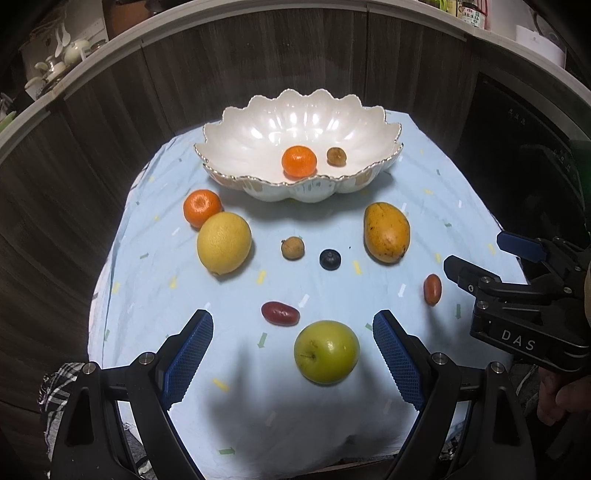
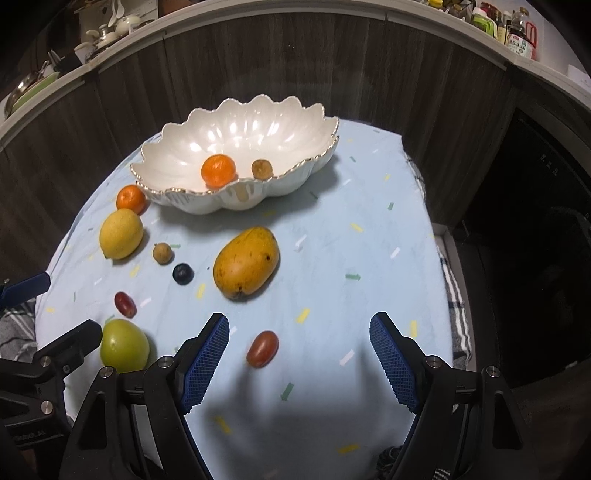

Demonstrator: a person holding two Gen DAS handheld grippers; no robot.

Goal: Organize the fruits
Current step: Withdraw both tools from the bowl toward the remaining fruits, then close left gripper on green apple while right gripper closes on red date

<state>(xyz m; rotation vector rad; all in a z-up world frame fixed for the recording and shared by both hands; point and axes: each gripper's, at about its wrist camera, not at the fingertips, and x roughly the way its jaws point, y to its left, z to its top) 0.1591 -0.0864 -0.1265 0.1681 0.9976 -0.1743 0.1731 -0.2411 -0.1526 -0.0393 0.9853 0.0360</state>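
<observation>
A white scalloped bowl [image 1: 258, 127] [image 2: 173, 155] at the back of the light-blue cloth holds a mandarin [image 1: 299, 160] and a small brown longan [image 1: 336, 156]. On the cloth lie another mandarin [image 1: 202, 207], a lemon [image 1: 224, 242], a longan [image 1: 293, 248], a dark blueberry [image 1: 330, 259], a mango [image 1: 386, 232] [image 2: 246, 262], a red oblong fruit [image 1: 280, 313] and a green apple [image 1: 326, 352]. My left gripper [image 1: 293, 354] stands open with the apple between its fingers, untouched. My right gripper [image 2: 299, 354] is open above a red-orange cherry tomato [image 2: 262, 348] [image 1: 432, 289].
The cloth-covered table [image 2: 388, 229] drops off at its right and near edges. Dark wood panelling stands behind it, under a shelf with crockery [image 1: 70, 51] and bottles [image 2: 517, 33]. A person's hand [image 1: 561, 391] holds the right gripper's body.
</observation>
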